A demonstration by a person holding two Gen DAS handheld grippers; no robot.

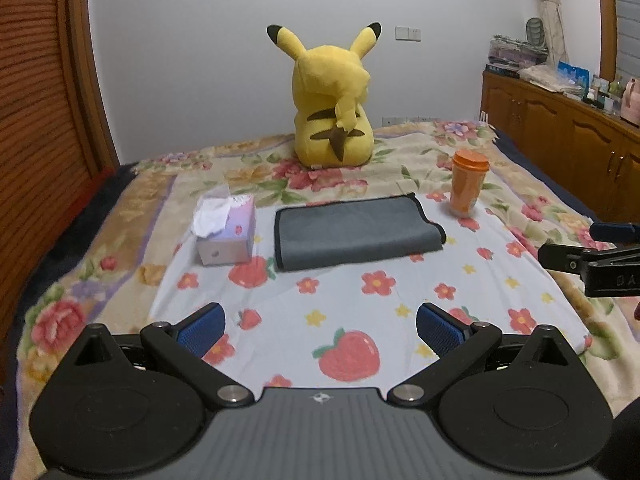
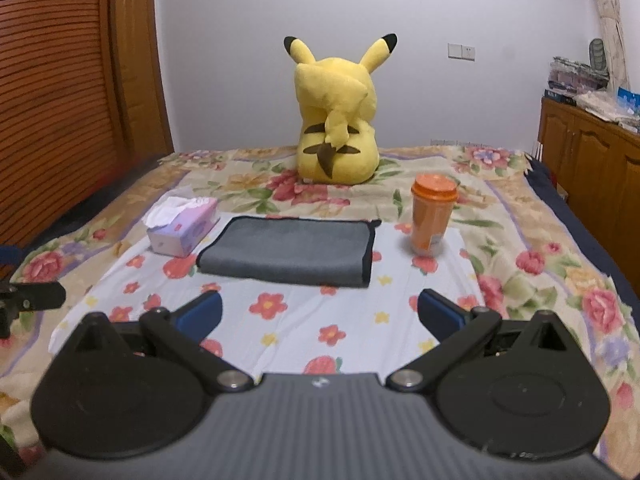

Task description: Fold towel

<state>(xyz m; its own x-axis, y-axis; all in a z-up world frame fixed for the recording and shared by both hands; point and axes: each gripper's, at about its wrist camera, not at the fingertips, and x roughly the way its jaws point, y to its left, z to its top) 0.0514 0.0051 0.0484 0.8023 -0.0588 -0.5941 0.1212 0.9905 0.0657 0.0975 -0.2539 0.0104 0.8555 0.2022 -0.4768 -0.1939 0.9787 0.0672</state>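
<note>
A grey towel with a black hem [image 1: 352, 232] lies folded in a flat rectangle on the flowered sheet of the bed; it also shows in the right wrist view [image 2: 292, 250]. My left gripper [image 1: 320, 326] is open and empty, held above the sheet in front of the towel. My right gripper [image 2: 320, 312] is open and empty too, in front of the towel's near edge. Neither gripper touches the towel. The right gripper's fingers [image 1: 580, 256] show at the right edge of the left wrist view.
A tissue box [image 1: 226, 230] stands just left of the towel. An orange lidded cup [image 1: 468, 186] stands to its right. A yellow plush toy [image 1: 332, 108] sits behind it. A wooden cabinet [image 1: 560, 128] runs along the right, a slatted wooden door [image 1: 40, 100] on the left.
</note>
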